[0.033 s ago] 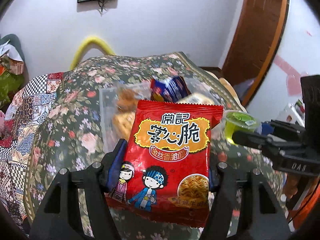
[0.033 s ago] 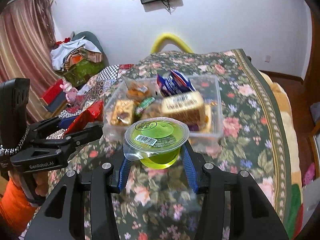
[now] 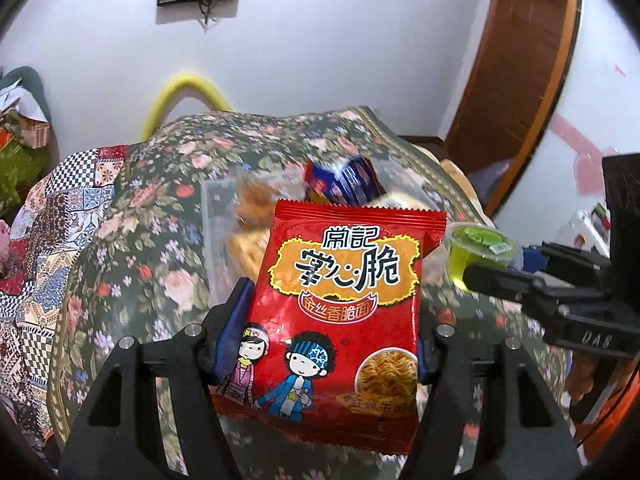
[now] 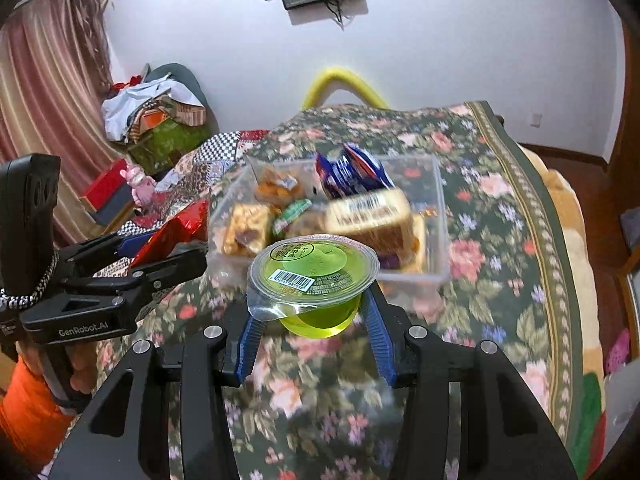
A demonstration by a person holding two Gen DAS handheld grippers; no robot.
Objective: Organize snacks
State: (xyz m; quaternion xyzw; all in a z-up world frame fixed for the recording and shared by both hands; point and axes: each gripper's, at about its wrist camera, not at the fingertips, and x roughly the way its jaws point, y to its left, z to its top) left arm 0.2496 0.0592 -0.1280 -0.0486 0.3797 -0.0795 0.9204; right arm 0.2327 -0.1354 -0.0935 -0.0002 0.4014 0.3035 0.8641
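A red instant-noodle packet (image 3: 344, 300) with cartoon figures stands upright between the blue pads of my left gripper (image 3: 332, 320), which is shut on its sides. In the right wrist view that packet (image 4: 176, 228) shows edge-on in the left gripper (image 4: 160, 248). My right gripper (image 4: 310, 320) is shut on a green jelly cup (image 4: 312, 276) with a barcode lid, held above the bedspread. The same cup (image 3: 476, 248) appears at the right of the left wrist view. Just beyond both sits a clear plastic box (image 4: 436, 216) holding several wrapped snacks.
A floral bedspread (image 4: 500, 280) covers the bed, with a patchwork quilt (image 3: 52, 216) at its left. A pile of clothes (image 4: 160, 120) and a curtain stand far left, and a yellow hoop (image 4: 340, 80) rises behind the bed. A wooden door (image 3: 520, 80) is at the right. An orange sleeve (image 4: 28, 412) holds the left gripper.
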